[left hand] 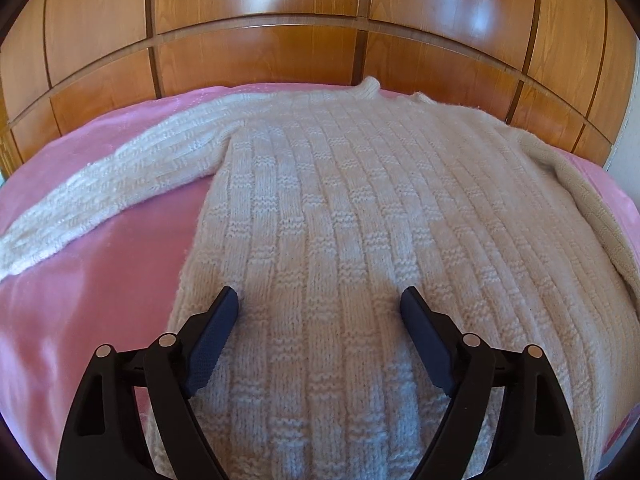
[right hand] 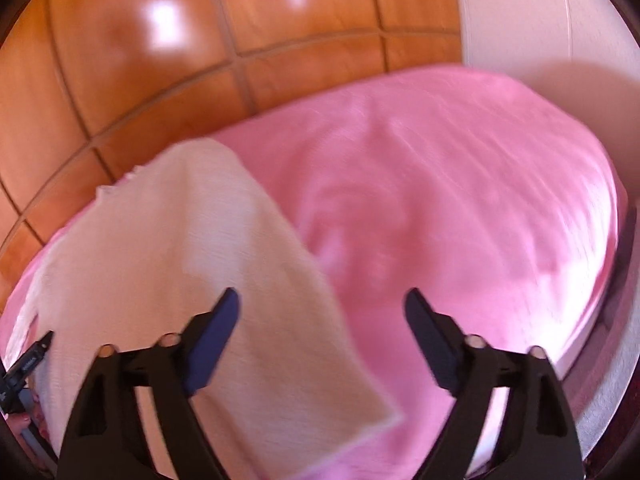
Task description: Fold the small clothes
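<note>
A pink bedspread [left hand: 80, 280] is carrying the cream sweater [left hand: 340, 200], lying flat with its left sleeve [left hand: 100, 184] spread outward. The left gripper [left hand: 319, 300] and right gripper [right hand: 322, 304] are both hovering wide, holding nothing. Pinching the sleeve cuff and folding it squarely across the body would probably serve best.

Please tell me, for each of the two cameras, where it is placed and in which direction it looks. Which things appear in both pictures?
Left wrist: sits on the left tool, looking forward along its open fingers over the cream knitted sweater spread flat on the pink cover, toward the wooden panels.
Right wrist: sits on the right tool, also open, looking over the sweater's edge and bare pink cover; the picture is blurred.
Shared: sweater, pink cover, wooden panels. Of the person, each view shows only its tool.
</note>
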Tool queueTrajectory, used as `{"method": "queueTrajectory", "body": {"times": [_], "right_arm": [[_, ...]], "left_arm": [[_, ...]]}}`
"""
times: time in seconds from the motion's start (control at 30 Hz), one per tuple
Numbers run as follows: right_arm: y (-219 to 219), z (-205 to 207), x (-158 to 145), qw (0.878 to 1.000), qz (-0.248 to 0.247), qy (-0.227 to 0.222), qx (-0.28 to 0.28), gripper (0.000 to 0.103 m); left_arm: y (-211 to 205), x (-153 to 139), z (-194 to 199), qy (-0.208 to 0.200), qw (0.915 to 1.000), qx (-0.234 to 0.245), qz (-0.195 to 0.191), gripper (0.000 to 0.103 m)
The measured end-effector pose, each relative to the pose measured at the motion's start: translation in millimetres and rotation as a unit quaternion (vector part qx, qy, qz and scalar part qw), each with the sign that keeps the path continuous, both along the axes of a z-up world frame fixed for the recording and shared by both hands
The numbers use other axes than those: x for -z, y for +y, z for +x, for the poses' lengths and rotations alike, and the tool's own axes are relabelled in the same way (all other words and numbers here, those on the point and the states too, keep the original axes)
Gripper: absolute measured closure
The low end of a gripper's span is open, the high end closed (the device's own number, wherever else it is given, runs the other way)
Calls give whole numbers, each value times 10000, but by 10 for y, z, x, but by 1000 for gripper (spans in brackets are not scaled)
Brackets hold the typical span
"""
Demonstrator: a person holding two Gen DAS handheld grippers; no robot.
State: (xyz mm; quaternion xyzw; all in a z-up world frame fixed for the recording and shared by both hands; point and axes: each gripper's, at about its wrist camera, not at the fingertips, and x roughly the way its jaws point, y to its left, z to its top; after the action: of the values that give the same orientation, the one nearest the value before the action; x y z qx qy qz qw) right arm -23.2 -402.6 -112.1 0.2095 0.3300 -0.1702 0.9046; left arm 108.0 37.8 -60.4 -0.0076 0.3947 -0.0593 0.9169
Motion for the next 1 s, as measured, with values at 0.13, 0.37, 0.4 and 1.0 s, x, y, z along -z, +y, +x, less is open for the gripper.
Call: {"method": "queueTrajectory", "body": {"times": [0.13, 0.37, 0.4, 1.0], "right_arm": [[-36, -29, 184, 9991, 306, 203, -232, 33], [224, 12, 112, 9973, -33, 175, -715, 88], [214, 23, 88, 9971, -96, 180, -737, 90], [-1402, 1004, -503, 9557, -2712, 669, 923, 96]], "left_arm": [[-72, 20, 33, 38, 10000, 20, -29, 18], [-32, 20, 24, 40, 10000, 20, -9, 17], [-25, 23, 21, 43, 10000, 24, -25, 17], [-61, 70, 42, 125, 9999, 103, -29, 10]]}}
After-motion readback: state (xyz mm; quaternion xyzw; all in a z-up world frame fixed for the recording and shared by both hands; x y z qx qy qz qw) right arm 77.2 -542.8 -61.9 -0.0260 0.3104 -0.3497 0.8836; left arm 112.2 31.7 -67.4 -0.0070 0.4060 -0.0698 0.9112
